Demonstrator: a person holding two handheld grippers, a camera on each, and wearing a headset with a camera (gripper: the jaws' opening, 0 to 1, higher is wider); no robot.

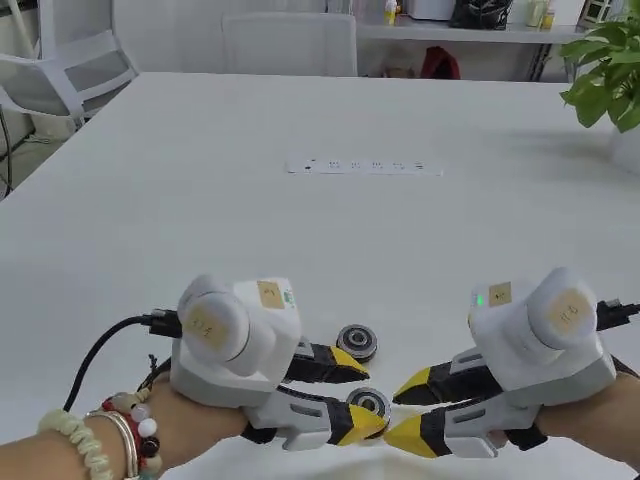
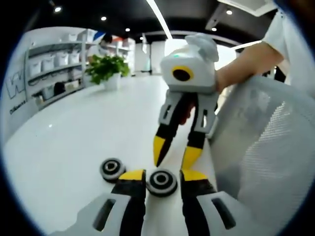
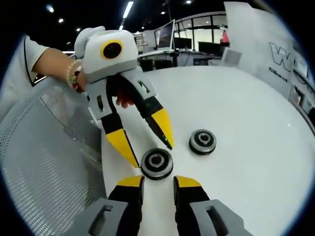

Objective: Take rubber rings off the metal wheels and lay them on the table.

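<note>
- Both wheels lie flat on the worktop [image 1: 300, 230], axle holes up, close to our edge. The near wheel [image 1: 369, 403] and the far wheel [image 1: 357, 341] are near each other but apart.
- Each has its dark rubber ring [image 3: 143, 166] round the rim. No ring is laid off on the worktop yet.
- left gripper [image 1: 360, 395]: jaws wide open, holding nothing. The near wheel sits between its yellow tips. We cannot tell whether a tip touches it.
- right gripper [image 1: 405, 410]: jaws open, slightly narrower, holding nothing. It faces the left gripper with its tips just short of the same wheel. In the right gripper view the wheel lies dead ahead of the gap.
- Key relation: the near wheel is inside the left jaws and just ahead of the right ones, so left is nearer.
- The wheel is a flat disc, round in plan, so there is no long axis to line up. Jaws meet it across the rim.
- Our read: left closes to pin the wheel and right picks at the ring edge.
- Risk: the wheel skates on the smooth worktop if left closes off-centre.
</note>
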